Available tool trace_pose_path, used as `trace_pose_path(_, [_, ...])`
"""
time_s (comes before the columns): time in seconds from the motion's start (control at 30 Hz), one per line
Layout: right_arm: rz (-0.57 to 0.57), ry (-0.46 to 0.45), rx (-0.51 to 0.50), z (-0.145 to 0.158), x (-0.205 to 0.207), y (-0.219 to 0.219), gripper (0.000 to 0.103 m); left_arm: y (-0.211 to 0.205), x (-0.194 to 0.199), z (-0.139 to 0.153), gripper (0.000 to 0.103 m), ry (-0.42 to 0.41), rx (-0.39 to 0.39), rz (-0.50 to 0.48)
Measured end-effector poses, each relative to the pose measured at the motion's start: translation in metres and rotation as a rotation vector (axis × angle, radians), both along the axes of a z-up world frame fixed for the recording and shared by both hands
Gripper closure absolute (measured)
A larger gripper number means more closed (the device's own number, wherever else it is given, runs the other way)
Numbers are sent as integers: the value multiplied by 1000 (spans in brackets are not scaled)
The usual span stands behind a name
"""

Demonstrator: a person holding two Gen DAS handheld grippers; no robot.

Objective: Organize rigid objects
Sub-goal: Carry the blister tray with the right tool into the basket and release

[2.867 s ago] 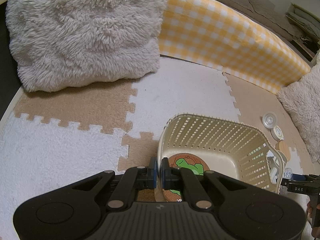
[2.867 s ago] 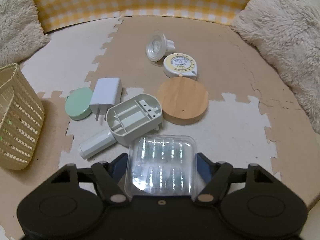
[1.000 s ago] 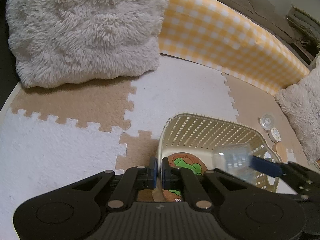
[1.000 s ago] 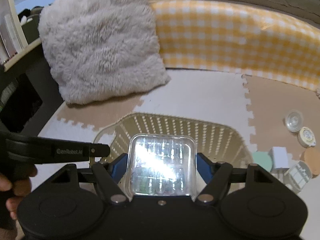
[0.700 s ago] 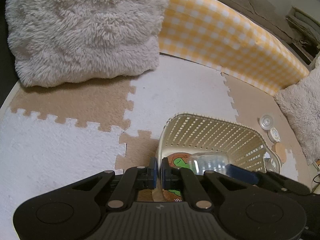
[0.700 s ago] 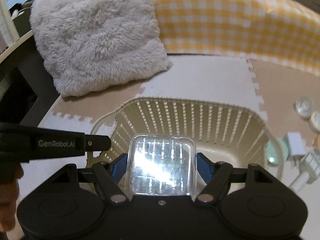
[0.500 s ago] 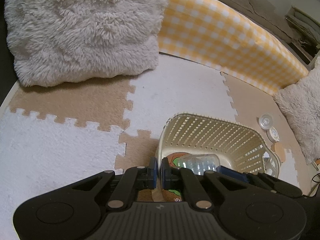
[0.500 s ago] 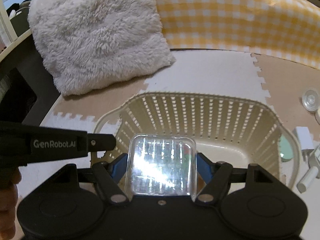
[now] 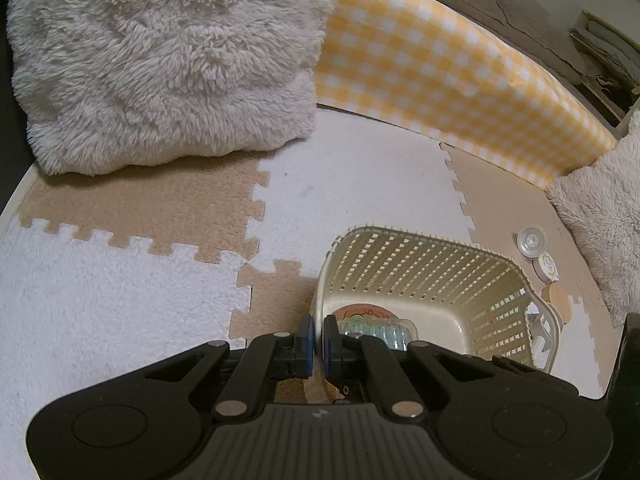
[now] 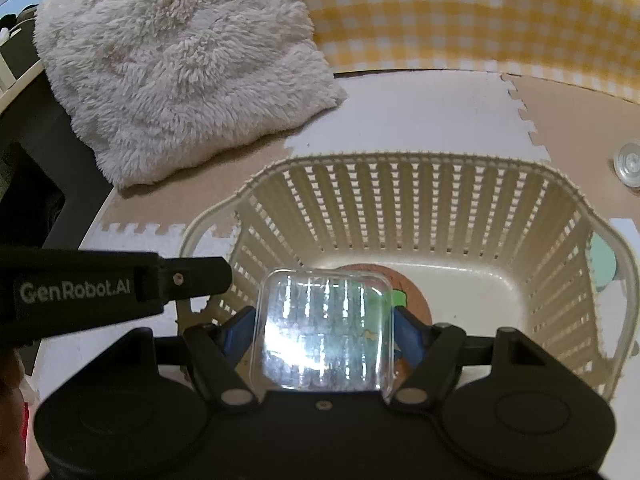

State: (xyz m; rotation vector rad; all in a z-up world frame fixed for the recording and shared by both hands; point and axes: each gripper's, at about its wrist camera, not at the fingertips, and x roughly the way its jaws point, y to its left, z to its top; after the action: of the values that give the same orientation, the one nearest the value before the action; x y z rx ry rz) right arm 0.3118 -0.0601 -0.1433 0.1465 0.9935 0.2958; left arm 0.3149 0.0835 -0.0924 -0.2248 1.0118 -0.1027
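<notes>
Since the earlier frame your right hand-held gripper [image 10: 326, 330] has carried the clear plastic case [image 10: 326, 334], clamped between its pads, down inside the cream basket [image 10: 400, 200], above the round coaster [image 10: 412, 292], while your left hand-held gripper [image 9: 319, 340] stays pinched on the basket's rim.

My matt black plastic tool [image 10: 326, 330] gripping a glossy clear plastic case [image 10: 325, 334], matt slatted plastic basket [image 10: 408, 184], shaggy pillow [image 10: 180, 64], fuzzy foam floor mat [image 9: 120, 308].

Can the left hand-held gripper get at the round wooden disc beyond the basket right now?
Probably not: the left hand-held gripper is shut on the cream slatted basket's rim, and the round wooden disc lies past the far wall.
</notes>
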Motion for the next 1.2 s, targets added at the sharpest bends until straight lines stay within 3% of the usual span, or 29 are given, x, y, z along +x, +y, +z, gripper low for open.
trace_pose_path(0.77, [-6,9,30,14,-11,-11,20,-1,0,0,98,-1,-1,-2])
trace_pose_path(1.2, [75,-117,3,59,-41,-40,8,0,0,0,98,-1,-1,-2])
